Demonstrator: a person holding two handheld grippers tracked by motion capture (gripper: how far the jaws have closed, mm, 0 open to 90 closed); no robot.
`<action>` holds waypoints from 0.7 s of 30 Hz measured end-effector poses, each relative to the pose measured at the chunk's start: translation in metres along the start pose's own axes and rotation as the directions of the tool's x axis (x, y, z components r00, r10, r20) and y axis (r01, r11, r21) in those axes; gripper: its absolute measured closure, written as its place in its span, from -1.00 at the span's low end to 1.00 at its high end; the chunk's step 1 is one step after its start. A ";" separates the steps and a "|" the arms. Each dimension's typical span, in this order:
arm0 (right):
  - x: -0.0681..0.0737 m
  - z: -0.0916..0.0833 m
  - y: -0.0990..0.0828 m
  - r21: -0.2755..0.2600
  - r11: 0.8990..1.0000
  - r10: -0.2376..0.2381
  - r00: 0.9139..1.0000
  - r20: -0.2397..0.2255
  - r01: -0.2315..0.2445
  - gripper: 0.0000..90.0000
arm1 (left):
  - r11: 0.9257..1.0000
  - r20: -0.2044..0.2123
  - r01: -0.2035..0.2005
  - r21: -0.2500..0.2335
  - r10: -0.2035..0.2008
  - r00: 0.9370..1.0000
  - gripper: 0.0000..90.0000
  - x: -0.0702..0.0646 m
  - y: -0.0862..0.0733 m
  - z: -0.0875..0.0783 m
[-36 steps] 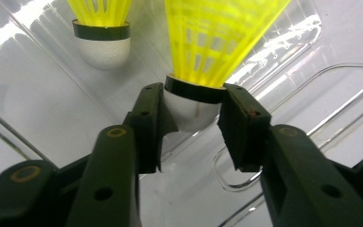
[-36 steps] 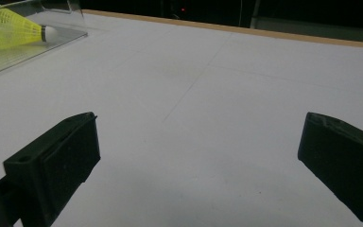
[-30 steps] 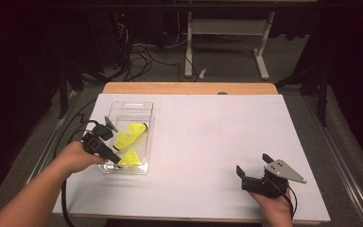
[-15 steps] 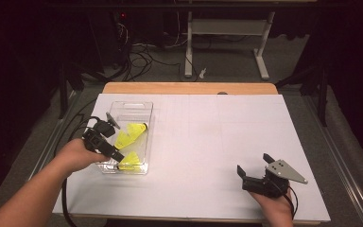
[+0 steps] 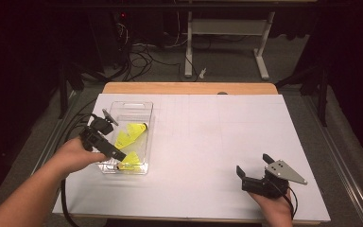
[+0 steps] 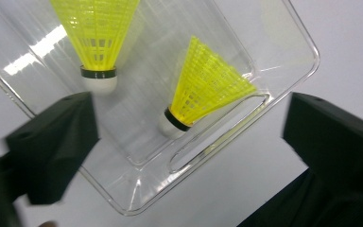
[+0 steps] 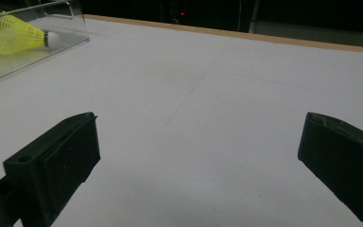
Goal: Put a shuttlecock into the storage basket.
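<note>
I see left gripper [image 5: 105, 142] jaws just opened wide above the tray [image 5: 144, 106], shuttlecock [image 6: 208, 90] released inside, so drop is done; right gripper [image 5: 255, 171] also spread.

Overhead light falls on the white table [image 5: 208, 142] and leaves the room behind it nearly black; the high view is soft and a little grainy. In the left gripper view, white glare streaks cross the clear tray [image 6: 283, 52], and the near black jaws are blurred while the yellow shuttlecocks [image 6: 208, 90] read sharper. The right gripper view is dim and grey, jaws out of focus, with faint shadows
</note>
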State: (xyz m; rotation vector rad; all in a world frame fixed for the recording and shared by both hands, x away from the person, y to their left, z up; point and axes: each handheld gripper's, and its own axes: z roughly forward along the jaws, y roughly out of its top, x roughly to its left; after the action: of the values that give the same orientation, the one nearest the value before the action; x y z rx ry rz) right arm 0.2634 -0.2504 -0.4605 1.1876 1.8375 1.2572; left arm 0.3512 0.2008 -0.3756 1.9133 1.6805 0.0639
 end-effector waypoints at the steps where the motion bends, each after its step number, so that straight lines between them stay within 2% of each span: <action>1: 0.000 0.000 0.000 0.001 1.000 0.000 1.000 0.000 0.000 -1.00 | 1.000 0.006 -0.005 -0.007 0.005 1.000 -0.99 -0.001 -0.001 0.000; 3: 0.000 0.000 0.000 0.003 1.000 -0.002 1.000 -0.002 0.002 -1.00 | 0.998 0.026 0.004 -0.060 -0.003 1.000 -0.99 -0.002 -0.002 0.000; 5: 0.000 0.000 -0.001 0.004 1.000 -0.001 1.000 -0.002 0.001 -1.00 | 0.994 0.077 0.040 -0.098 -0.033 0.997 -0.99 -0.001 -0.001 0.000; 9: 0.001 0.000 -0.001 0.002 1.000 -0.001 1.000 -0.004 0.001 -1.00 | 0.990 0.100 0.054 -0.127 -0.042 0.994 -0.99 0.003 -0.008 0.008; 10: 0.001 0.000 -0.001 0.002 1.000 -0.003 1.000 -0.006 0.003 -1.00 | 0.989 0.100 0.047 -0.140 -0.033 0.994 -0.99 0.004 -0.010 0.010; 11: 0.002 0.000 0.000 0.002 1.000 -0.002 1.000 -0.006 0.003 -1.00 | 0.996 0.101 -0.052 -0.073 0.059 0.993 -0.99 0.011 -0.012 0.006; 12: 0.002 0.000 0.000 0.001 1.000 -0.003 1.000 -0.005 0.003 -1.00 | 0.995 0.107 -0.065 -0.075 0.073 0.992 -0.99 0.012 -0.014 0.007; 13: 0.002 0.000 0.000 0.002 1.000 -0.002 1.000 -0.006 0.002 -1.00 | 0.994 0.113 -0.058 -0.096 0.069 0.991 -0.99 0.012 -0.016 0.008; 14: 0.002 0.000 -0.001 0.002 1.000 -0.002 1.000 -0.005 0.002 -1.00 | 0.990 0.111 -0.069 -0.121 0.083 0.990 -0.99 0.013 -0.017 0.008; 15: 0.002 0.000 -0.001 0.003 1.000 -0.001 1.000 -0.006 0.001 -1.00 | 0.986 0.112 -0.067 -0.155 0.085 0.990 -0.99 0.013 -0.018 0.008; 17: 0.002 0.000 -0.001 0.004 1.000 -0.002 1.000 -0.006 0.002 -1.00 | 0.971 0.155 -0.004 -0.240 0.043 0.987 -0.99 0.013 -0.020 0.006; 18: 0.002 0.000 -0.001 0.004 1.000 0.000 1.000 -0.006 0.000 -1.00 | 0.958 0.168 0.031 -0.284 0.018 0.986 -0.99 0.012 -0.022 0.008; 19: 0.002 0.000 -0.001 0.003 1.000 0.000 1.000 -0.007 0.000 -1.00 | 0.948 0.168 0.045 -0.316 0.010 0.986 -0.99 0.011 -0.024 0.009; 21: 0.003 0.000 -0.001 0.001 1.000 -0.003 1.000 -0.010 0.003 -1.00 | 0.927 0.196 0.081 -0.367 -0.008 0.981 -0.99 0.012 -0.027 0.012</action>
State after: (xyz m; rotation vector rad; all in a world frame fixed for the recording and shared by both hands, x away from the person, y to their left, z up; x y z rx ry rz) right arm 0.2616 -0.2483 -0.4617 1.1804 1.8473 1.2625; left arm 0.3340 0.2079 -0.4014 1.5436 1.4612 0.1657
